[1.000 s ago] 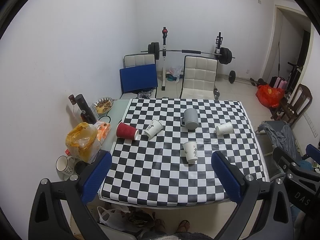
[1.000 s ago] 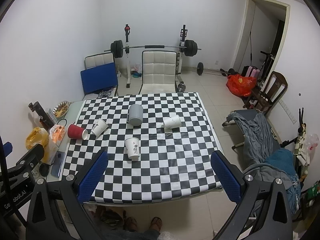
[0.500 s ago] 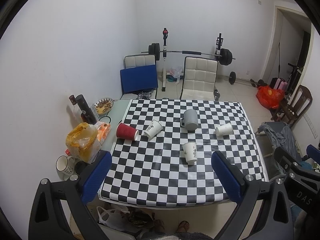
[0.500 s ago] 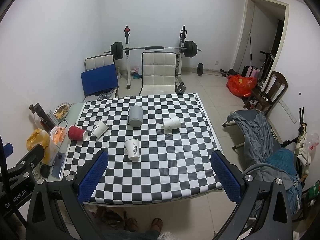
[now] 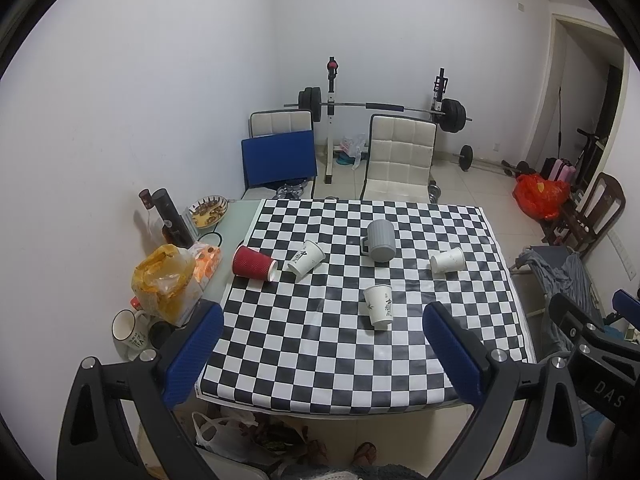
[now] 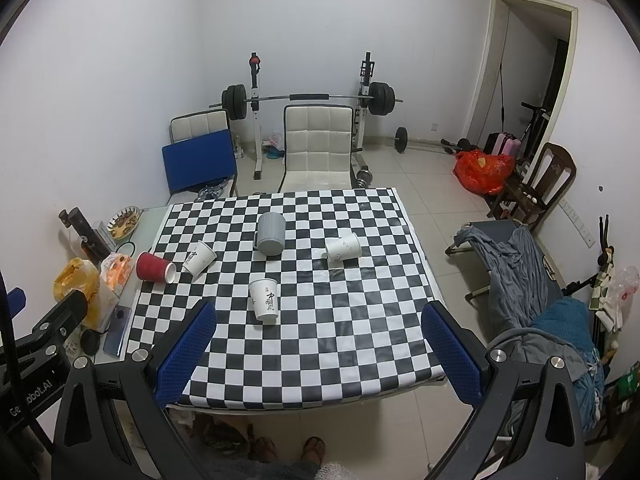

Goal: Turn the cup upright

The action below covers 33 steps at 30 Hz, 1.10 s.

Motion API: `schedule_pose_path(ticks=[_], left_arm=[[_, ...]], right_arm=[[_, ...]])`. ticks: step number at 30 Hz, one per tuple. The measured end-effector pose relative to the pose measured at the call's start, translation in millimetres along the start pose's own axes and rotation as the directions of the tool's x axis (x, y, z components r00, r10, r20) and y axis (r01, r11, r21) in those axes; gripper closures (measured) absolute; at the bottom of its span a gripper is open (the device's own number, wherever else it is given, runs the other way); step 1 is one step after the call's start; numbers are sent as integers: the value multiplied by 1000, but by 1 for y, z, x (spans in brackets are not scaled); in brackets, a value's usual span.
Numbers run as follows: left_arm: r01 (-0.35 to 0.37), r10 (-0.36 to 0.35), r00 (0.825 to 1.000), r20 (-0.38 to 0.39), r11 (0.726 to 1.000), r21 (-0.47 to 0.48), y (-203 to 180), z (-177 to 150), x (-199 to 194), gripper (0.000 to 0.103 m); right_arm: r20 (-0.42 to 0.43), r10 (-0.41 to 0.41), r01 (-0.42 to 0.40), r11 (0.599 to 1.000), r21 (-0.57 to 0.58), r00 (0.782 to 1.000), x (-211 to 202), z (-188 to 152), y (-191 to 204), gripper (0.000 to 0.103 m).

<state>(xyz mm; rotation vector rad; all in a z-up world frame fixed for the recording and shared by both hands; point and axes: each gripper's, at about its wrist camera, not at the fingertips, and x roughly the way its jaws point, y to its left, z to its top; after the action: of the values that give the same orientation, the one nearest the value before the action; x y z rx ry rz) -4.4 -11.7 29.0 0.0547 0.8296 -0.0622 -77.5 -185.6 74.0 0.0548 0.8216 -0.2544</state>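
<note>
Overhead, both tools gape wide – phone (image 6: 116,330) in right view only, 5 cups on checkered cloth (image 5: 320,340).

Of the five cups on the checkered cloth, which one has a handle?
The grey ribbed mug, mouth-down near the table's middle. The red cup and three white paper cups have no handle.

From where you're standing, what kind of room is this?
Most likely a spare room at home, used for dining and workouts: a table with a checkered cloth and cups, white chairs, and a barbell rack against the wall.
</note>
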Motion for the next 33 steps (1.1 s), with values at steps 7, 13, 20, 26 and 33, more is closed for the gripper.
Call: schedule_pose_path(ticks=[7,13,20,26,33], left_arm=[[3,-3,1000,-2,1000,-5,-3,2,-3,1],[-36,35,999,-35,999,-15,-9,13,19,1],[-104,106,974,-201,994,23,-20,11,127,1],[-103,122,923,-365,992,71,-40,-12,236,1],[-82,118,877,-466,992,97,-64,-32,328,1]], right_arm=[[0,3,-3,1000,2,1000,2,0,-1,0],[-28,8,-7,999,33,1000,1,24,0,0],[-177,-40,52,997,65,983,109,27,-27,0],[-315,-63,88,994,63,947,247,-13,-42,0],[-431,-60,99,993,69,900,380,-44,-57,0]])
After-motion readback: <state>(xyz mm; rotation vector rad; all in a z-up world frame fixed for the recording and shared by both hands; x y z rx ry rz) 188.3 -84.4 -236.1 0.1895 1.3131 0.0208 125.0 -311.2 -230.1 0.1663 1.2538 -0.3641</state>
